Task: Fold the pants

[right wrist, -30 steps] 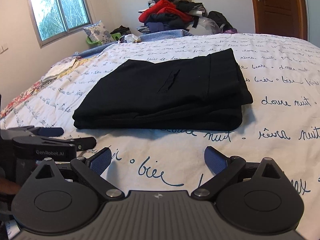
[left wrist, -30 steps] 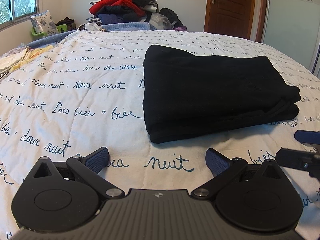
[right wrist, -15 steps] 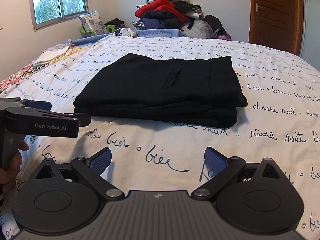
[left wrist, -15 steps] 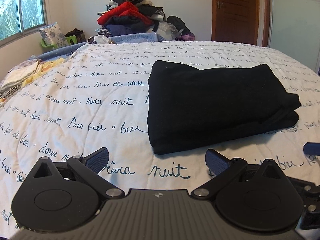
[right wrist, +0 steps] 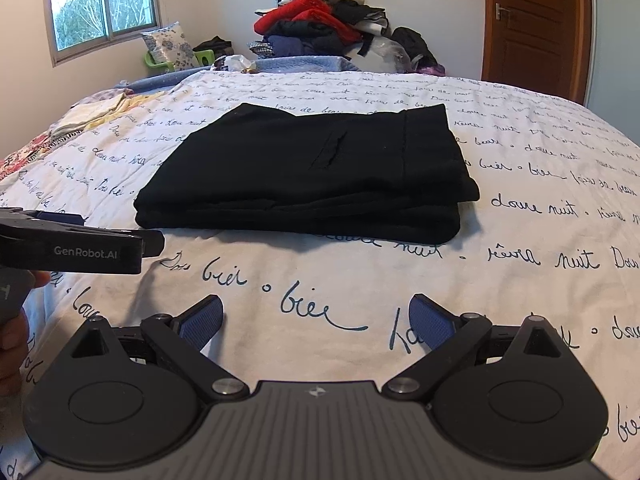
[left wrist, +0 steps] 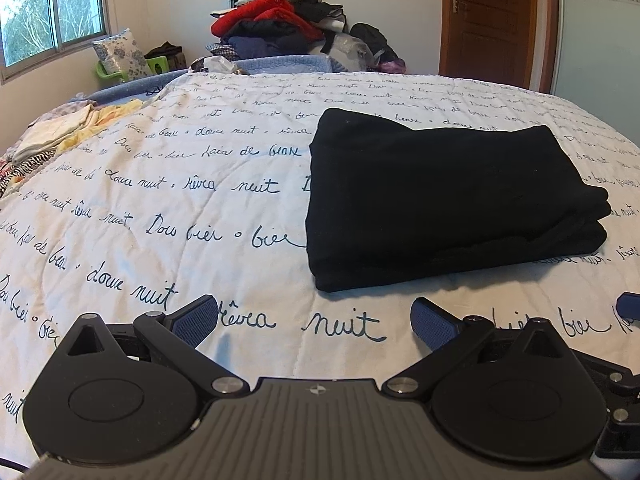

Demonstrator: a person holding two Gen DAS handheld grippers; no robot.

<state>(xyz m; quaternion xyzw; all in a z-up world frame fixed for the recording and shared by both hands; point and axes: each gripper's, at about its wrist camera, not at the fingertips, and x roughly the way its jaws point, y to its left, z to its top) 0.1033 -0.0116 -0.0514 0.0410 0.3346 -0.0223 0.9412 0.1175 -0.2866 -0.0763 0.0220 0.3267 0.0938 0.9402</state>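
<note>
The bed (left wrist: pixel 168 208) fills both views, its white quilt printed with dark script and lying flat. The quilt's far edge meets a blue blanket (left wrist: pixel 280 65), and behind that a clothes heap (left wrist: pixel 288 24) rises against the wall. A window (right wrist: pixel 102 2) sits at the far left and a brown door (left wrist: pixel 488 20) at the far right. Along the bed's left edge lie loose pale linens (left wrist: pixel 68 128), well apart from the centre.

The pants (left wrist: pixel 448 200) lie on the quilt as a black, folded rectangle of several stacked layers. In the left view the stack sits right of centre, its near edge just beyond the fingertips and its layered ends showing at the right side. In the right view the pants (right wrist: pixel 312 172) lie straight ahead, the thick folded edge facing the camera, a pocket slit on top. Bare quilt surrounds the stack on every side, widest to its left.

The left gripper (left wrist: pixel 316 320) hovers above the quilt with its blue pads spread wide, holding nothing. The right gripper (right wrist: pixel 316 318) is likewise spread apart and empty, short of the stack. From the right view, the left gripper (right wrist: pixel 80 242) juts in at the left margin, near the pants' near-left corner but not touching, with a hand (right wrist: pixel 12 344) partly visible beneath it.
</note>
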